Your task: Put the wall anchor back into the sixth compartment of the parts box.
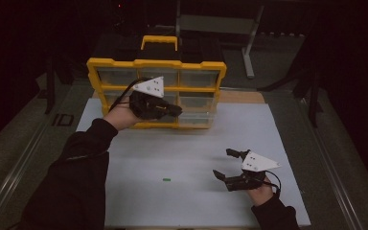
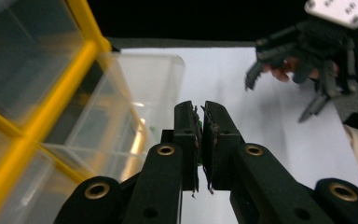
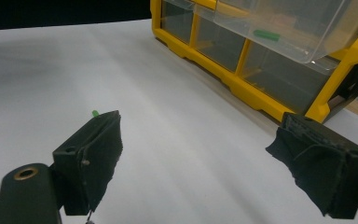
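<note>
A yellow organizer (image 1: 94, 72) with clear drawers stands at the back of the white mat. One low drawer (image 1: 197, 118) is pulled out, and a green piece (image 3: 266, 34) lies in it. My left gripper (image 1: 177, 111) hovers at that drawer (image 2: 144, 88). Its jaws (image 2: 201, 114) are shut on a small green piece (image 2: 199, 125) that barely shows between them. Another green piece (image 1: 166, 180) lies on the mat. My right gripper (image 1: 223, 164) is open over the mat's front right. In its own view (image 3: 200, 133) that piece (image 3: 95, 113) lies just past one jaw.
The white mat (image 1: 182, 153) covers the table between the organizer frame (image 3: 256, 95) and the front edge. A metal stand (image 1: 249, 48) rises behind the organizer. The right gripper (image 2: 284, 88) appears far off in the left gripper view.
</note>
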`<state>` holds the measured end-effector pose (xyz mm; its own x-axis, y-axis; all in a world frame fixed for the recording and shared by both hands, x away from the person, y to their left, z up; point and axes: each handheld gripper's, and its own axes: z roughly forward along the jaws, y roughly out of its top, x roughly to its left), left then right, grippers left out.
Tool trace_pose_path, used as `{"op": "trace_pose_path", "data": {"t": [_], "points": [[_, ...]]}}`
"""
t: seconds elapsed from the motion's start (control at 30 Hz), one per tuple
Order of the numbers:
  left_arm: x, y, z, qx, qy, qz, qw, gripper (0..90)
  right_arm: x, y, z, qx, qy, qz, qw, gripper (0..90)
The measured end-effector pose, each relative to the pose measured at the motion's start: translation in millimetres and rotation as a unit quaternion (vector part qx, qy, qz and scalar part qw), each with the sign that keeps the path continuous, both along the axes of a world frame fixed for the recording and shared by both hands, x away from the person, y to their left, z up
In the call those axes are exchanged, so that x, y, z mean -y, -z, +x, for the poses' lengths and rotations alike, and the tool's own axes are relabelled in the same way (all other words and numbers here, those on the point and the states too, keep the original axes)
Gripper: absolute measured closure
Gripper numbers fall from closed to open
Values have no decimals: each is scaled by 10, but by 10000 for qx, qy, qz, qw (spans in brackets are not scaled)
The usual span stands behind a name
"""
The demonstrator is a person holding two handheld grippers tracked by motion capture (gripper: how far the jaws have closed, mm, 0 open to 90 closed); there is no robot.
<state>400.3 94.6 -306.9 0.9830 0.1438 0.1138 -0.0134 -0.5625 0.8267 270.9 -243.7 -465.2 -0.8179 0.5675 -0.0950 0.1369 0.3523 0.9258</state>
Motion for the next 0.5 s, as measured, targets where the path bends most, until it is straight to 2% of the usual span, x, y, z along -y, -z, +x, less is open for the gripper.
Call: {"op": "trace_pose_path", "data": {"t": [0.13, 0.3, 0.37, 0.5], "points": [[44, -113, 85, 65, -67, -53, 9999, 835, -2, 2, 2, -2, -6, 1, 10000, 141], [115, -200, 180, 93, -112, -229, 9996, 835, -4, 2, 0, -1, -16, 0, 10000, 141], [153, -212, 219, 59, -115, -322, 9994, 835, -2, 4, 1, -5, -18, 2, 10000, 141], [261, -196, 291, 29, -179, -325, 9993, 835, -3, 5, 1, -10, -17, -4, 10000, 141]]}}
